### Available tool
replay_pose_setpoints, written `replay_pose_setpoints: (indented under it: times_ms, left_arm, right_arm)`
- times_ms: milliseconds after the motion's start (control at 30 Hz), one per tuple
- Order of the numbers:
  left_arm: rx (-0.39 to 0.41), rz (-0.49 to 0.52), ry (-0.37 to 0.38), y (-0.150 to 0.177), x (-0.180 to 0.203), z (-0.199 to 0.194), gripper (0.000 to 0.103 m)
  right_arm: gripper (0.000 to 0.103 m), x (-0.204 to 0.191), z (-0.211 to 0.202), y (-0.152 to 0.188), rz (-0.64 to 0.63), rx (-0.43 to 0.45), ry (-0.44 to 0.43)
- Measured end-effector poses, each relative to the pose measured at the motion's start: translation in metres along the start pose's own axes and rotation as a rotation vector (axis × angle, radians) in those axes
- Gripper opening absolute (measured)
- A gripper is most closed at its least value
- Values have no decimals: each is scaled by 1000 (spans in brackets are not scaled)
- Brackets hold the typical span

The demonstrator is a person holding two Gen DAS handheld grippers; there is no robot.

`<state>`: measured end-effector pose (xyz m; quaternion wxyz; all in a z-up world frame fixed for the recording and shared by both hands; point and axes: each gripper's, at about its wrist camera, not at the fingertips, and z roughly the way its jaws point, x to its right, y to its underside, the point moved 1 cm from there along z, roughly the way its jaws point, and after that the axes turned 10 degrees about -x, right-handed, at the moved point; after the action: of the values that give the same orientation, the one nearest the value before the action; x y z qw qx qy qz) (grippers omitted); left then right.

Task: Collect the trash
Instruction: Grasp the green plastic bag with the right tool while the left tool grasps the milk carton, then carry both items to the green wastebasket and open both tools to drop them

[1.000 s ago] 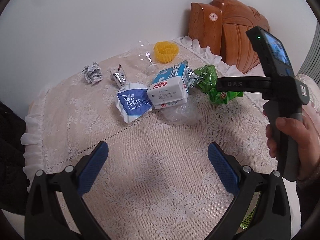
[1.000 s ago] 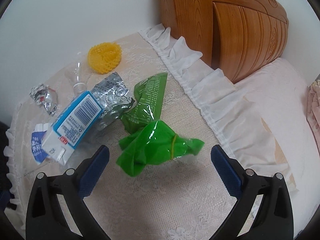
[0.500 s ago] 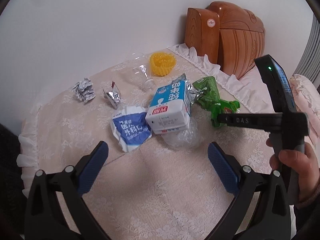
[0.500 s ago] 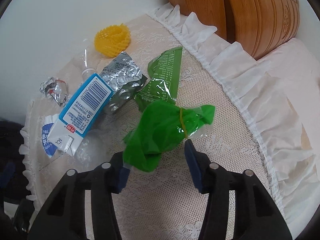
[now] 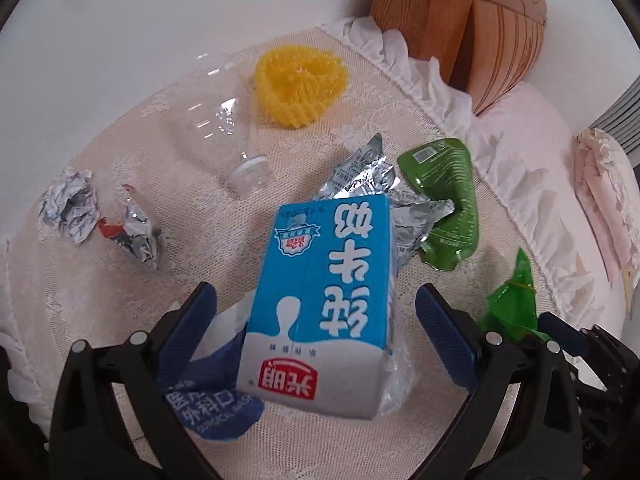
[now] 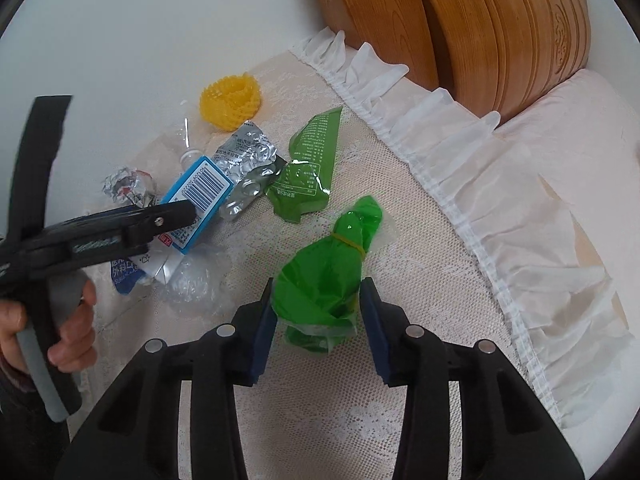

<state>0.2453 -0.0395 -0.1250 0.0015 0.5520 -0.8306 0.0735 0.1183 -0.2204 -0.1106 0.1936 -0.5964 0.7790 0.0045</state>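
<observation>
Trash is lying scattered over a lace-covered tabletop with a white ruffled edge, set against a white wall beside a carved wooden headboard. The right claw, wide open a second ago, is now closing around a knotted green plastic bag near the tabletop's ruffled right edge; its blue pads are already touching and dimpling the bag's lower bulge, so the pinch looks nearly complete. The left claw has travelled in from the near edge toward the middle of the tabletop, and its spread jaws are now straddling a blue and white milk carton without pressing on it. The carton is lying partly over a blue surgical mask wrapper and a clear crumpled film. Farther back are sitting a silver foil wrapper, a flat green pouch, a clear plastic bottle, a yellow foam net near the far edge, and two crumpled balls of paper and foil toward the left edge. A hand is gripping the left tool's handle. Judging from this, the first pickup is almost secured and a second is being lined up, while most of the litter is still waiting and no bin is in sight.
</observation>
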Motion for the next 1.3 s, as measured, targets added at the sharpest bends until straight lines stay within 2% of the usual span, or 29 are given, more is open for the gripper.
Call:
replay_pose_setpoints:
  times_ms: [100,167,200,233,367,400,467,633,800,833,867,900,933,1100,1167,1300]
  left_arm:
    - [-33,18,-6,-1,3,11,95]
    - [-28,26,0,-1,5,11,86]
    - [-25,25,11,0,5,11,77]
    - [-18,23,28,0,6,10,73]
    - [35,23,25,4,6,-1,73]
    - [52,34,19,6,8,-4,73]
    - [85,47,10,11,9,-12,72]
    - [175,63,12,24,12,-42,72]
    - [262,40,-4,50,11,-72,72]
    - [276,30,-14,58,9,-76,72]
    - [287,19,-26,64,9,-78,72]
    - [298,10,-42,71,8,-81,72]
    - [310,4,-64,79,7,-84,72]
    - [343,4,-111,117,12,-99,72]
    - [348,5,-103,130,17,-105,72]
    - [350,32,-67,154,39,-109,72]
  right_arm:
    - [41,3,-5,5,-4,9,2]
    - [41,5,-7,9,-8,15,11]
    - [41,7,-6,11,-8,14,15]
    - [41,8,-6,12,-4,12,16]
    - [42,18,-2,20,33,-2,2]
    - [44,21,-1,21,45,-5,-4]
    - [60,25,-2,22,70,0,-21]
    - [80,23,-4,8,108,14,-40]
    - [81,10,22,-13,101,-75,9]
    - [75,7,28,-14,88,-94,32]
    - [60,4,32,-14,78,-104,46]
    - [52,2,35,-13,72,-117,55]
    - [40,2,36,-12,71,-124,48]
    - [36,1,25,1,59,-97,20]
    - [35,1,11,11,48,-69,-1]
    - [35,9,-22,36,21,-16,16]
